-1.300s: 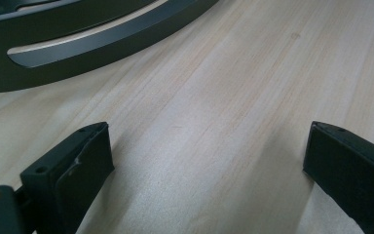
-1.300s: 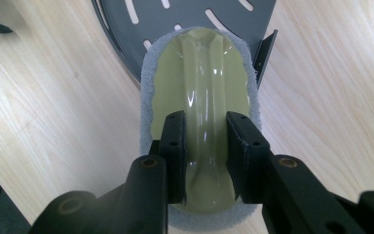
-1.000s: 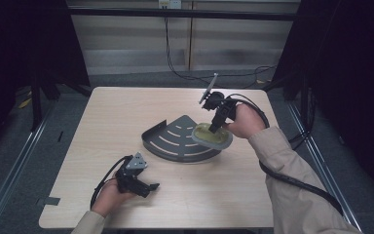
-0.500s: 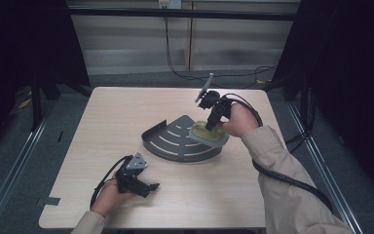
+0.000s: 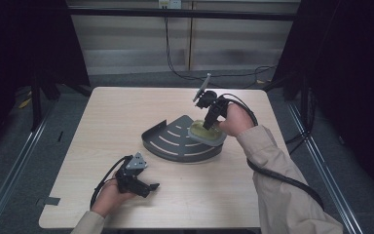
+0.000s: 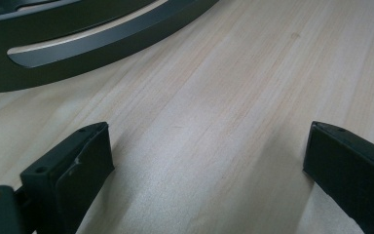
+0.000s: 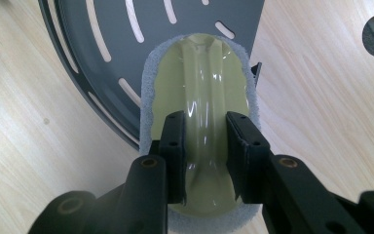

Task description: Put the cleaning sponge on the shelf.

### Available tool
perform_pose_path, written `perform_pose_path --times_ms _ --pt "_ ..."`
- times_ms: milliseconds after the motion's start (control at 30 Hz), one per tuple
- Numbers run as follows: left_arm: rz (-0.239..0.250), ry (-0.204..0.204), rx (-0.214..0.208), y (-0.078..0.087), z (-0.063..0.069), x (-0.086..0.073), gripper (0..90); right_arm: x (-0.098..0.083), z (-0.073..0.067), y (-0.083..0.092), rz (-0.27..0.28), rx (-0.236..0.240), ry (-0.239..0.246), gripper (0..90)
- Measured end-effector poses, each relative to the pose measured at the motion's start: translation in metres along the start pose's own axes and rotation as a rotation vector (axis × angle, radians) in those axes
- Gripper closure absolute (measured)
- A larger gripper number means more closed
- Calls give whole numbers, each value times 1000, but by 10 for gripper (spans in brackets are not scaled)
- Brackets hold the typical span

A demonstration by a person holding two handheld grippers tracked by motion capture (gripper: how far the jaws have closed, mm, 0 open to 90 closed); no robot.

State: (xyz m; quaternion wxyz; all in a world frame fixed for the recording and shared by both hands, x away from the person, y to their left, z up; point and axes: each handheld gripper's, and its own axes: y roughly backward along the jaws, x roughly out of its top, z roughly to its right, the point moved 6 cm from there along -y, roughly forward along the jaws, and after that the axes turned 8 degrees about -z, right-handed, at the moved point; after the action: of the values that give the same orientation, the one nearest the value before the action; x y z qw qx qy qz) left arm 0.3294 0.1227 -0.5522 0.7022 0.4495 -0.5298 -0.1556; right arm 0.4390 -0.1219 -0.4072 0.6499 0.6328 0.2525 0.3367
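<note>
- Since a second ago your right gripper point(image 5: 208, 120) has edged slightly along the rack point(image 5: 175, 141) with the scrubber point(image 5: 206, 133); your left gripper point(image 5: 146, 186) has stayed put.
- The right gripper is clamped on the scrubber's clear handle ridge point(image 7: 204, 122) — its foam pad lies on the rack's right corner.
- The left gripper rests on the tabletop point(image 5: 126, 112) near the rack's front edge, jaws wide, holding nothing.
- My read — wiping is under way; the rack's left side is not yet covered.

table: we see a light wood top point(image 5: 126, 117) | floor: grey, around it | far wall: pale panels point(image 5: 136, 48) | cables: black, trailing down the wall to the far floor point(image 5: 175, 68) (thin ones) | frame: dark posts left and right point(image 5: 36, 92)
</note>
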Motion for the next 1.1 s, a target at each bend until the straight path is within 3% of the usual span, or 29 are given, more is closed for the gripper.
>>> perform_pose_path --times_ms 500,1100 --pt "0 0 0 0 0 0 34 9 7 -11 15 -1 -22 703" --pt "1 0 0 0 0 0 34 22 5 -34 51 19 -58 703"
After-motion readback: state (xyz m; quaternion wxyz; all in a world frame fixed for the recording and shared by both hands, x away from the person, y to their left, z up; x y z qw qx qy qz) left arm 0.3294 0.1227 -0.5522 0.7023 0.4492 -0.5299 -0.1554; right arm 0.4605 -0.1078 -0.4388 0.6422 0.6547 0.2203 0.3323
